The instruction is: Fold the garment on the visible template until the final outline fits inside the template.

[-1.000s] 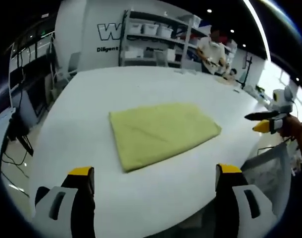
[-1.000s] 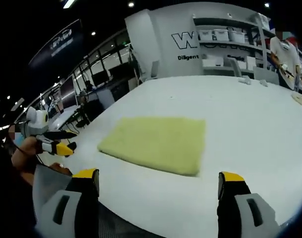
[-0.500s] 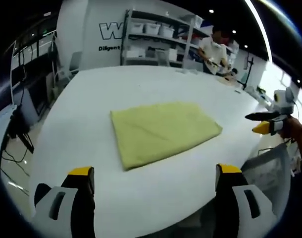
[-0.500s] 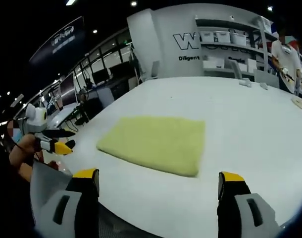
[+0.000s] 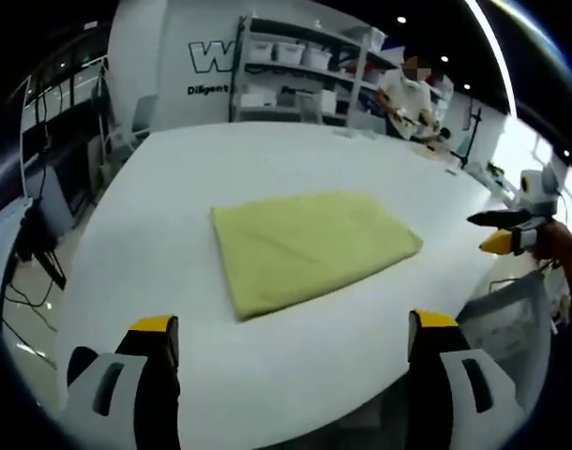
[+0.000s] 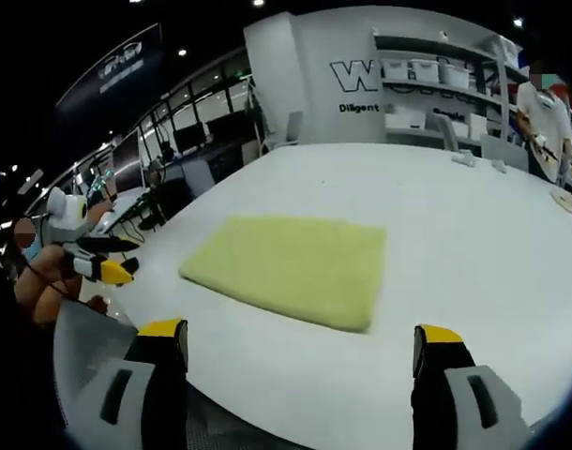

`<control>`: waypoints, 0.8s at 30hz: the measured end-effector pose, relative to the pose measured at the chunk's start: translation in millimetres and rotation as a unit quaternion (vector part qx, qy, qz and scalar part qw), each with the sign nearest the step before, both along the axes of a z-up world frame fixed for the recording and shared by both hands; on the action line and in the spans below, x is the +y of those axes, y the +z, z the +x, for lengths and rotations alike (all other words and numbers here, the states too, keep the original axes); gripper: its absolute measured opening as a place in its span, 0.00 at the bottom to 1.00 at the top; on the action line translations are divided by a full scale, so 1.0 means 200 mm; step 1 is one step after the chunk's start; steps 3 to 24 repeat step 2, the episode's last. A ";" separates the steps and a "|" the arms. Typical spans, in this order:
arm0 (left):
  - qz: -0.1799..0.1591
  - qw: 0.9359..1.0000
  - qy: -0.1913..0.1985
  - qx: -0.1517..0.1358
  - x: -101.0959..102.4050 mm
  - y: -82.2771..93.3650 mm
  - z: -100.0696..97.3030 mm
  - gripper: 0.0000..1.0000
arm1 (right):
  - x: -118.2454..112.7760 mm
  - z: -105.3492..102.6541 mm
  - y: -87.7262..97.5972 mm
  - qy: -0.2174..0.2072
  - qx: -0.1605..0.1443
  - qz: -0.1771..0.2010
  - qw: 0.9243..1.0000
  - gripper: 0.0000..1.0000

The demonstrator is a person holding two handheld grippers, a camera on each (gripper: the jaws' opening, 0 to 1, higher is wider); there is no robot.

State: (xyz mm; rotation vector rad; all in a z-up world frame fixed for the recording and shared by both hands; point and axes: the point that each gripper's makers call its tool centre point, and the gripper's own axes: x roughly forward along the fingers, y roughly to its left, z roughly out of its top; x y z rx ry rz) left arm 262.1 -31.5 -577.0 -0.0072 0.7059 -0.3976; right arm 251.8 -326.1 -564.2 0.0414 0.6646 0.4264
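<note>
Counter (image 5: 173, 187), white and broad, carries a folded yellow-green garment (image 5: 309, 246) lying flat near its middle, well apart from both tongs. Shelving (image 5: 295, 70) with bins stands against the far wall, and a person (image 5: 405, 94) works at the counter's far side. Left tongs (image 5: 291, 323) hang level at the near counter edge, jaws wide apart, gripping nothing. Right tongs (image 6: 300, 328) sit the same way in the right gripper view, jaws spread and empty, the garment (image 6: 291, 267) ahead of them. In the left gripper view, the right tongs' yellow tips point inward beyond the counter's right edge, held in a hand (image 5: 553, 239).
</note>
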 end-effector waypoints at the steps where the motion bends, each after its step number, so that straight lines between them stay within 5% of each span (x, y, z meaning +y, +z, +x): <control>1: 0.000 1.000 0.000 0.001 0.00 0.00 0.00 0.99 | 0.00 0.00 0.00 0.000 -0.001 0.001 1.000 0.99; 24: -0.001 1.000 0.000 0.001 0.00 0.00 0.00 0.99 | 0.00 0.00 0.00 0.000 0.000 0.001 1.000 0.99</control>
